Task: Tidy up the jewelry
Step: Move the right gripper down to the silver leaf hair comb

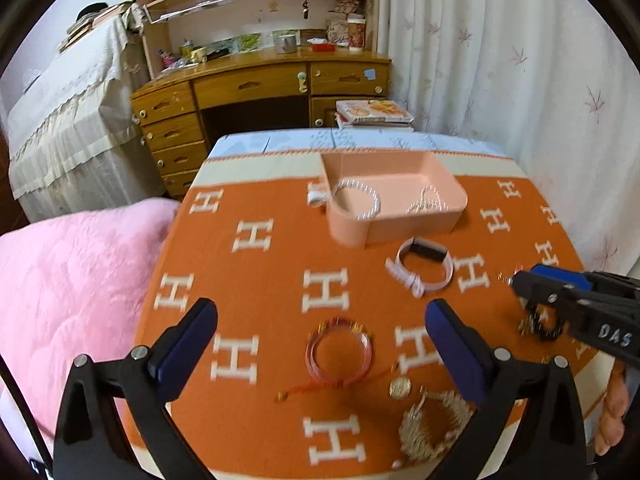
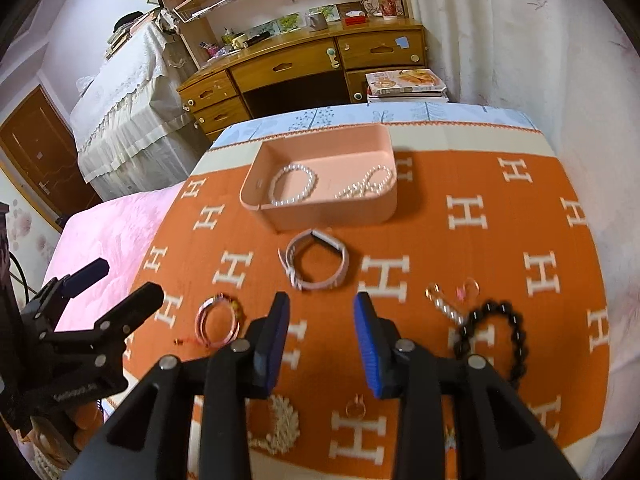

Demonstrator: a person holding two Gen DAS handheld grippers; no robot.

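Jewelry lies scattered on the orange H-pattern cloth; two pearl bracelets sit in the pink tray. Left gripper spread wide, empty, above the pink bangle. Right gripper partly spread, nothing between the pads, touching nothing. Watch lies just before the tray, strap looped, long axis across the view. Black bead bracelet partly behind the right finger. Gold piece blurred, cut off by a finger.
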